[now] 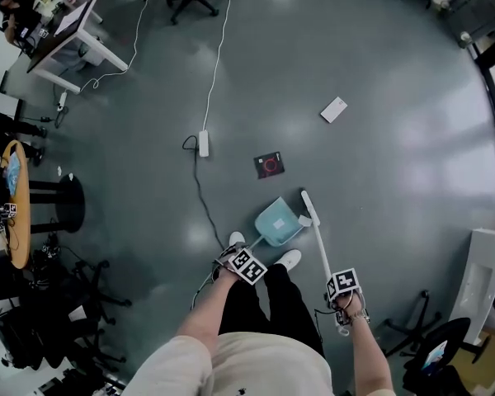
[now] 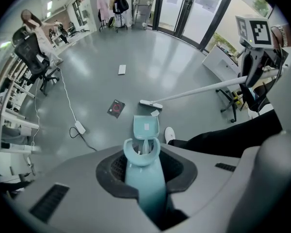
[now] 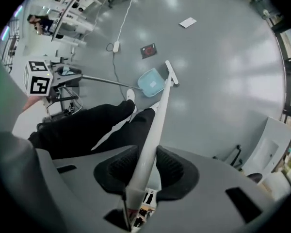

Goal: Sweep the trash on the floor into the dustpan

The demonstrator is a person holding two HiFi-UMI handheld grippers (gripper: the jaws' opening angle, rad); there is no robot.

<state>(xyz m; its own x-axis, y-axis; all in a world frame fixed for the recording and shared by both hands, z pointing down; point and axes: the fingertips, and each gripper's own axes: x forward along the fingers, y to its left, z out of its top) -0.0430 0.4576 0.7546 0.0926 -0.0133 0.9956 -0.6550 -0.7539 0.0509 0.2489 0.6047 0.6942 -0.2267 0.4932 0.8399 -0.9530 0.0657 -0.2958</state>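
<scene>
Teal plastic, the dustpan's handle, is clamped between the jaws of the left gripper (image 2: 142, 171), so the dustpan (image 2: 146, 127) is held mouth-forward on the floor near the person's shoes. One white broom (image 3: 157, 113) is pinched by its shaft in the right gripper (image 3: 144, 168), with its head set just beside the pan, judged ready for sweeping. Three pieces of trash are counted: a white scrap (image 2: 154, 113) just beside the broom head, a black packet (image 2: 116, 108) near, and a white card (image 2: 121, 70) well apart.
</scene>
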